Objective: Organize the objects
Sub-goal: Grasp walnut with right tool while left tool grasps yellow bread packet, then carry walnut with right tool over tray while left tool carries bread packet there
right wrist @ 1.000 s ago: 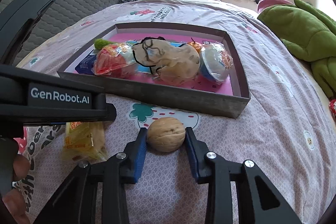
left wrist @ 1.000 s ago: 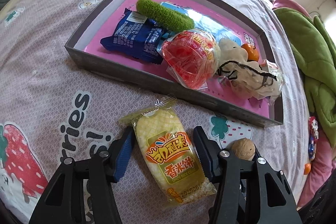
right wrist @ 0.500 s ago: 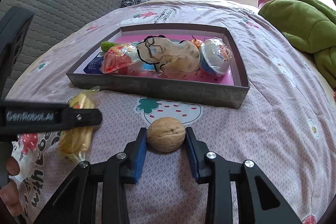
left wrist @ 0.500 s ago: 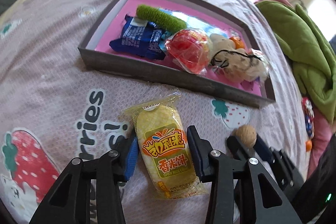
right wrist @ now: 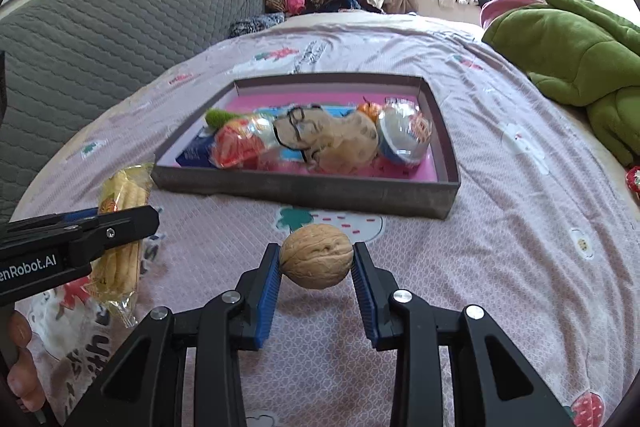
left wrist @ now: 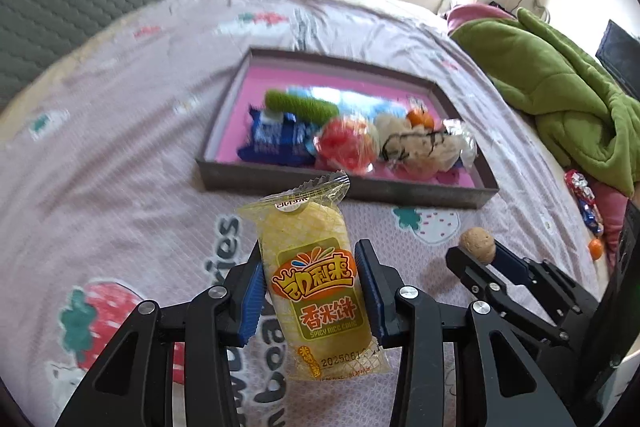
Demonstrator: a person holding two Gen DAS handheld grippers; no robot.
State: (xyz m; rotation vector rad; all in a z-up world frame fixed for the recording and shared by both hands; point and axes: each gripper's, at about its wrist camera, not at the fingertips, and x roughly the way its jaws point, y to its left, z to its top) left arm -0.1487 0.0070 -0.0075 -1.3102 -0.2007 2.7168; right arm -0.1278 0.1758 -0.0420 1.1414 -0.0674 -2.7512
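Observation:
My left gripper (left wrist: 311, 281) is shut on a yellow rice cake packet (left wrist: 316, 279) and holds it above the bedsheet; the packet also shows in the right wrist view (right wrist: 120, 223). My right gripper (right wrist: 316, 263) is shut on a walnut (right wrist: 316, 255), lifted off the sheet; the walnut also shows in the left wrist view (left wrist: 477, 245). Ahead lies a grey box with a pink floor (left wrist: 340, 187) (right wrist: 304, 189). It holds a green fuzzy roll (left wrist: 300, 105), a blue packet (left wrist: 276, 143), a red snack bag (left wrist: 346, 143) and a beige pouch (right wrist: 332, 143).
The strawberry-print sheet (right wrist: 500, 227) covers the bed. A green plush blanket (right wrist: 568, 59) lies to the right. A grey quilted headboard (right wrist: 100, 39) stands at the left. Small wrapped sweets (left wrist: 584, 199) lie at the right edge of the bed.
Both grippers have risen off the sheet, the left with the rice cake packet and the right with the walnut. The box now looks farther away.

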